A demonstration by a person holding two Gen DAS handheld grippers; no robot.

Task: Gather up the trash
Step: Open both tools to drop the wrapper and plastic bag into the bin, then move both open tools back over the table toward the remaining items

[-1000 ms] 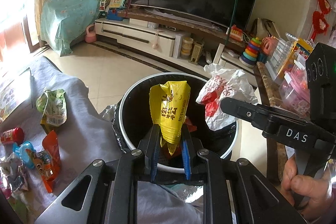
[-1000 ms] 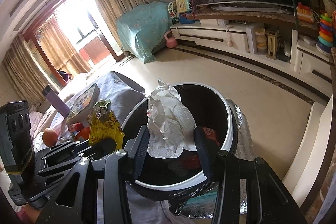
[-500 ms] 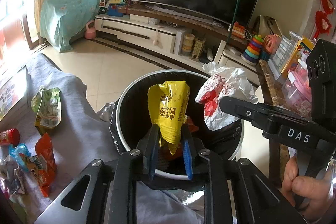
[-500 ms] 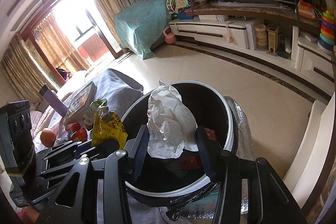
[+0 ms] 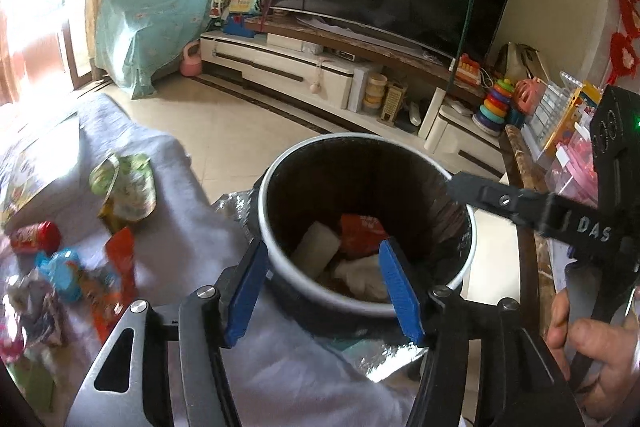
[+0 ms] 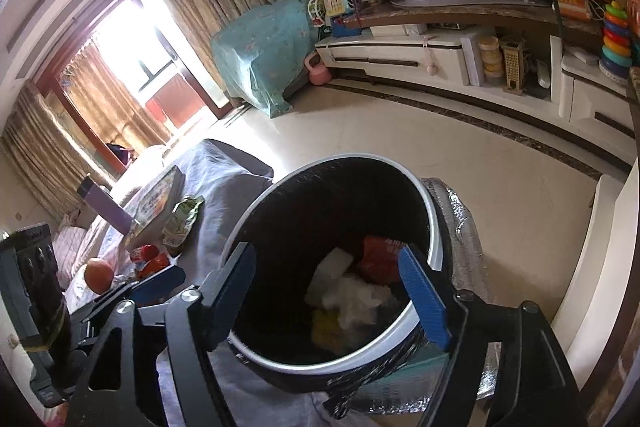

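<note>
A round white-rimmed trash bin [image 5: 474, 227] with a black liner stands beside the grey-covered table; it also shows in the right wrist view [image 6: 436, 223]. Inside lie a crumpled white bag [image 6: 352, 297], a yellow snack bag [image 6: 326, 327], a red wrapper [image 5: 360, 233] and a white piece [image 5: 316, 247]. My left gripper [image 5: 322, 285] is open and empty over the bin's near rim. My right gripper [image 6: 326, 289] is open and empty above the bin. Loose trash lies on the table: a green packet [image 5: 126, 187], an orange wrapper [image 5: 120, 267], a blue wrapper [image 5: 64, 273].
A small red can [image 5: 34, 237] and a book [image 6: 158, 205] lie on the grey cloth [image 5: 192, 235]. An orange [image 6: 98, 275] sits at the table's left. Silver foil [image 6: 464, 215] lies under the bin. A TV stand [image 5: 320, 75] and toys line the far wall.
Both grippers opened. The yellow snack bag dropped from the left gripper and the white crumpled bag from the right; both now lie in the bin.
</note>
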